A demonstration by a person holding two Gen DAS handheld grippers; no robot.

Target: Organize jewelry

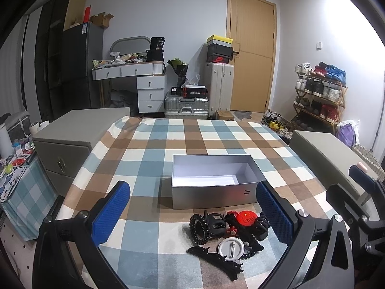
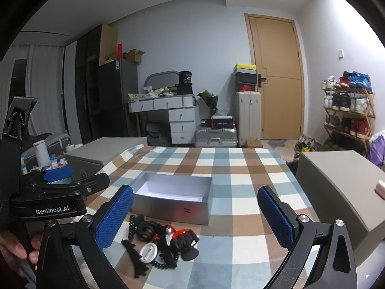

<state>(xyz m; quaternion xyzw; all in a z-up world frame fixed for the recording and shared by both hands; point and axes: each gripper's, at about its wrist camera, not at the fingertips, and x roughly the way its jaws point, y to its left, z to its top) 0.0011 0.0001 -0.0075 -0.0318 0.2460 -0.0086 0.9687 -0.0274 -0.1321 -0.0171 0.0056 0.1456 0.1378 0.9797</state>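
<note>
A pile of accessories point(image 1: 226, 236) lies on the checked tablecloth point(image 1: 168, 139) in front of an open, empty silver box point(image 1: 211, 187). The pile has black hair clips, a coiled hair tie, a bead bracelet, a red "China" badge point(image 1: 246, 218) and a white badge back point(image 1: 231, 245). My left gripper point(image 1: 192, 212) is open and empty, its blue pads point(image 1: 110, 214) wide apart above the pile. My right gripper point(image 2: 195, 216) is open and empty too, above the pile point(image 2: 161, 243) and near the box point(image 2: 173, 200).
Grey cabinets point(image 1: 79, 132) point(image 1: 336, 154) flank the table on both sides. Behind stand a desk, suitcases point(image 1: 186, 107), a door and a shoe rack point(image 1: 320, 91). The left gripper's body point(image 2: 57, 192) shows at the left of the right wrist view.
</note>
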